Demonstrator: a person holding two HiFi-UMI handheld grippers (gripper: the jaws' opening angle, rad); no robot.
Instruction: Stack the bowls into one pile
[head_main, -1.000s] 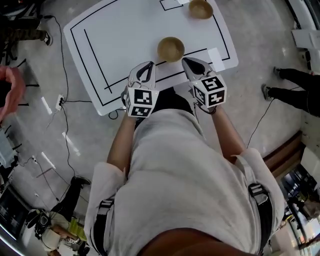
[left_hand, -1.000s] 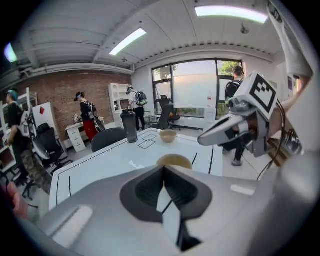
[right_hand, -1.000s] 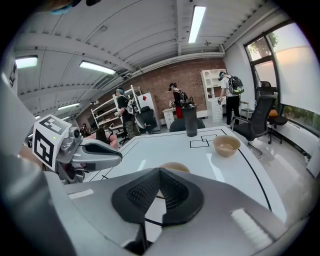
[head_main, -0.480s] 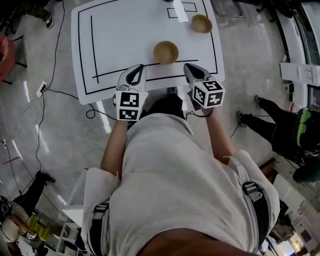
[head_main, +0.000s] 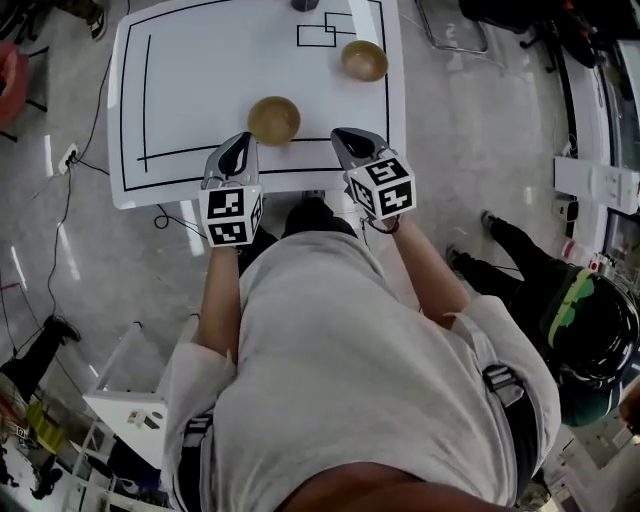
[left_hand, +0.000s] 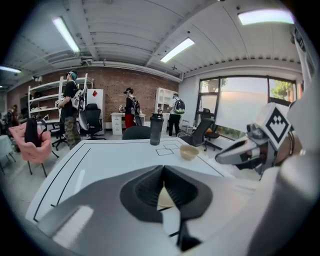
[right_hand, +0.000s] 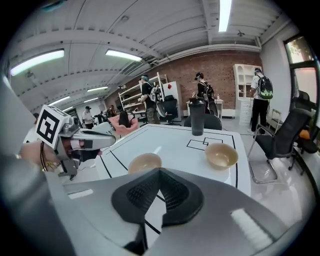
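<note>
Two tan bowls stand apart on the white table (head_main: 200, 70). The near bowl (head_main: 274, 119) (right_hand: 144, 162) sits by the front black line. The far bowl (head_main: 364, 60) (right_hand: 221, 155) (left_hand: 189, 151) is at the right, near a small drawn square. My left gripper (head_main: 237, 150) (left_hand: 162, 172) hovers at the table's front edge, just left of the near bowl, shut and empty. A sliver of that bowl (left_hand: 165, 199) shows behind its jaws. My right gripper (head_main: 345, 140) (right_hand: 159, 175) hovers just right of the near bowl, jaws together with nothing held.
A dark bottle (right_hand: 197, 117) (left_hand: 156, 129) stands at the table's far edge. An office chair (right_hand: 282, 142) is off the table's right side. A person (head_main: 585, 320) stands on the floor at the right. Cables (head_main: 70, 170) trail left of the table.
The head view has swung, so table and bowls now sit further left. Both grippers have shifted left along the front edge and rolled. The bowls have not moved on the table.
</note>
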